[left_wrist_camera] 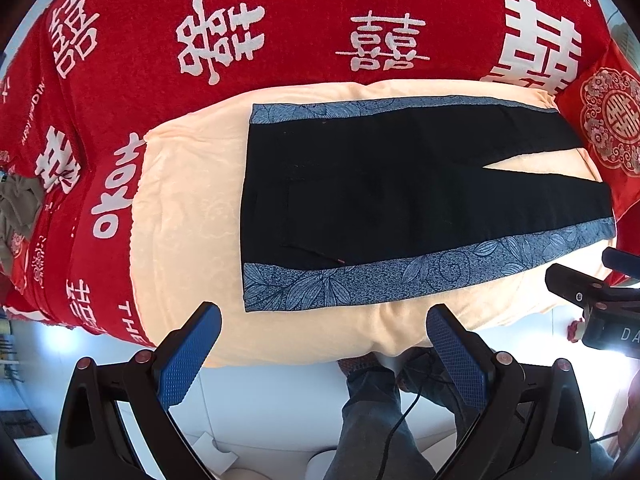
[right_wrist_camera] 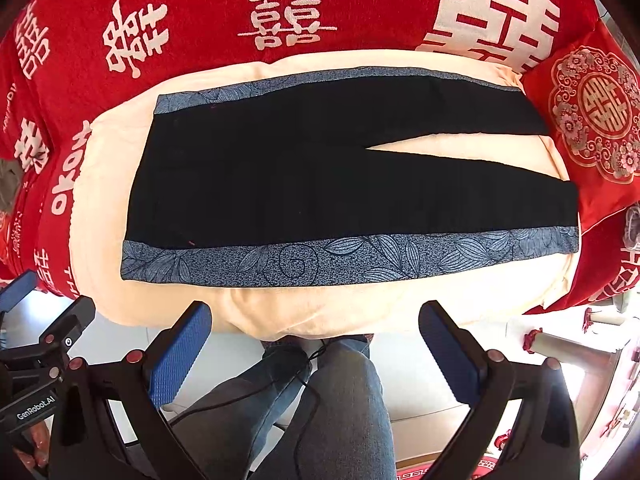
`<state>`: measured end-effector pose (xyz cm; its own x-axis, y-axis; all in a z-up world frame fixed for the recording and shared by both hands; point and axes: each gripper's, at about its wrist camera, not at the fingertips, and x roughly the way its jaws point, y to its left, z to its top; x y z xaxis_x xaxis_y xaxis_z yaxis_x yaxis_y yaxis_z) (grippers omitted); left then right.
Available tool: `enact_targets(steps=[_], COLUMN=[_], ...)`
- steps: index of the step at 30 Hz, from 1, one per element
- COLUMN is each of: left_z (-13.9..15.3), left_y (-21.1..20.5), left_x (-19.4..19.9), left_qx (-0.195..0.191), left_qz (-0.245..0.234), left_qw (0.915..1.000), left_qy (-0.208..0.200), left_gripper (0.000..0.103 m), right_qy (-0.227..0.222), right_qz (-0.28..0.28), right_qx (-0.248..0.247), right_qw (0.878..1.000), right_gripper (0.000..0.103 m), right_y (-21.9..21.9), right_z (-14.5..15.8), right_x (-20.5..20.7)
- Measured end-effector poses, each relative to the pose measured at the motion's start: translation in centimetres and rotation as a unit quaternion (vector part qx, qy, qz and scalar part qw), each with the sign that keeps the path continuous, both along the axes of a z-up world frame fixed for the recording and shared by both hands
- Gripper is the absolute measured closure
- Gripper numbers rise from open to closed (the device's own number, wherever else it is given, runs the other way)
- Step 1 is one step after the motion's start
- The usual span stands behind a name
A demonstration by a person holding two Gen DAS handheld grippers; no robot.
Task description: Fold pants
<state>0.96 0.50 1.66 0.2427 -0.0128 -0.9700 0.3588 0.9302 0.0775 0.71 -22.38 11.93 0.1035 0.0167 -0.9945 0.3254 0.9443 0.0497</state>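
A red bedspread (left_wrist_camera: 304,20) with white characters covered the bed. On it lay a cream blanket (left_wrist_camera: 192,200), and flat on that the black pants (right_wrist_camera: 320,168) with blue leaf-print side bands, waist to the left, legs parted to the right beside a red cushion (right_wrist_camera: 592,120). The left gripper (left_wrist_camera: 324,320) and right gripper (right_wrist_camera: 316,316) hung at the blanket's near edge, fingers apart, holding nothing.

bright, even daylight with heavy fisheye warp

both wrist views are sharp and well lit, with soft shadows only. the glossy white floor (left_wrist_camera: 276,408) glares, blown out at the lower right edge of the left view. the black fabric pants with blue leaf-print side bands (right_wrist_camera: 320,176) read as near-featureless dark. the red bedspread with white characters (left_wrist_camera: 304,28) bows strongly toward the black vignetted corners.
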Motion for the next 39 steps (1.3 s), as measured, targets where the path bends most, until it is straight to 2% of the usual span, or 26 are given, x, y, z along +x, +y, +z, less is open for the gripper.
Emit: enact_targets(steps=[14, 39], left_z=[-0.2, -1.8], left_y=[-0.1, -0.7], left_x=[0.7, 3.2], left_qx=[0.004, 0.002], left_qz=[-0.004, 0.002], left_qw=[1.0, 0.9998], left_qy=[-0.002, 0.021], left_gripper=[0.0, 0.0], right_qy=[0.003, 0.03], right_qz=[-0.005, 0.006], right_qx=[-0.001, -0.004], right_qw=[1.0, 1.0], right_gripper=[0.0, 0.0], right_y=[-0.2, -0.3], right_z=[-0.2, -1.9], right_x=[0.7, 2.5])
